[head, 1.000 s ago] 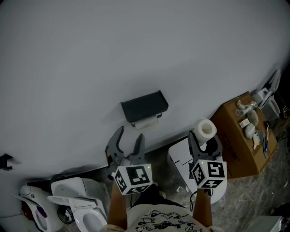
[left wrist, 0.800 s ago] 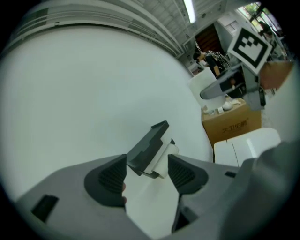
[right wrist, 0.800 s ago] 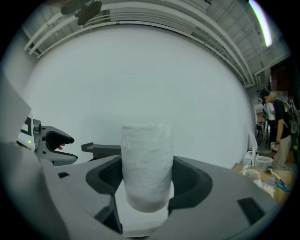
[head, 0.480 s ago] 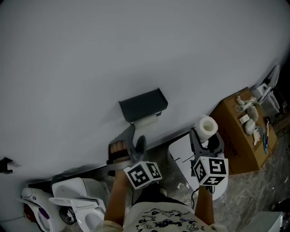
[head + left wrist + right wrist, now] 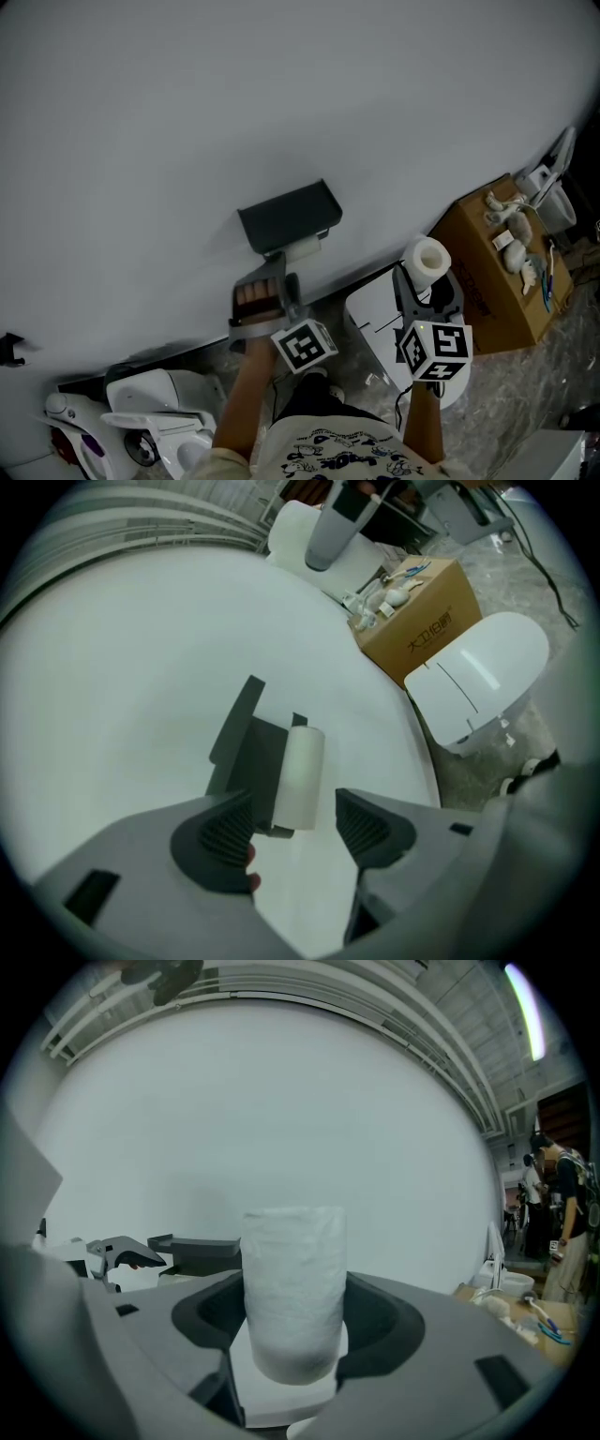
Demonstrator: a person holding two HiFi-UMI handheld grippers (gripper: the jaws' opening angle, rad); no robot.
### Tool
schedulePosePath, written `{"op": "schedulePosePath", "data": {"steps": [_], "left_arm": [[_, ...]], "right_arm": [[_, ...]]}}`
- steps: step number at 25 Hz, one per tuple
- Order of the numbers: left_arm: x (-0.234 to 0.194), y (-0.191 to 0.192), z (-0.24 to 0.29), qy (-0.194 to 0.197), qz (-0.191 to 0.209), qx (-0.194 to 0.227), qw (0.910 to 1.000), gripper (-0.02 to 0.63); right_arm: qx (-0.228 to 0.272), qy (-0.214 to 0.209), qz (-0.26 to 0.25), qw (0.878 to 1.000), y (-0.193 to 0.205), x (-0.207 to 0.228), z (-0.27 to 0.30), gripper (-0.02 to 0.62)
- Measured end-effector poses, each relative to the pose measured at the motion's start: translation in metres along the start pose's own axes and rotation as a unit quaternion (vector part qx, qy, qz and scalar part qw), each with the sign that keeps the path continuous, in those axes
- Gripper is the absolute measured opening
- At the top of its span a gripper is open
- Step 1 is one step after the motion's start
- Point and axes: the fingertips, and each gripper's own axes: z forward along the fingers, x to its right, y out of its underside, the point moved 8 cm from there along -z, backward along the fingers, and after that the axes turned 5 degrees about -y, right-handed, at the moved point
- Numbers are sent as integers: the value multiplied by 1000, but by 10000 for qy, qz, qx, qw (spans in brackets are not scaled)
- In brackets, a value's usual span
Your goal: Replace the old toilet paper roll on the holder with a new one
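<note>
Nothing swapped yet: old roll (image 5: 298, 775) on holder (image 5: 246, 752) just ahead of spread left claw (image 5: 295, 827); new roll (image 5: 293, 1279) pinched in right claw (image 5: 295, 1326).

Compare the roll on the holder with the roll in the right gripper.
The holder roll is slim and lies sideways under the holder; the gripper roll is thick and stands upright. The first is ungripped; the second is clamped in the right gripper. Both are white.

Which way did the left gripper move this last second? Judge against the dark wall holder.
Yes. The left gripper rose toward the dark wall-mounted holder; its open jaws now near the white paper roll.
</note>
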Motion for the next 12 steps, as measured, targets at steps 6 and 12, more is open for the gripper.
{"op": "schedulePosePath", "data": {"steps": [6, 12], "left_arm": [[5, -15, 22, 44, 353, 18, 9994, 261], [11, -22, 41, -214, 833, -140, 9962, 245]], "right_arm": [[-26, 94, 3, 10000, 1, 9, 2, 305], [-70, 246, 16, 9997, 3, 19, 1, 305]]}}
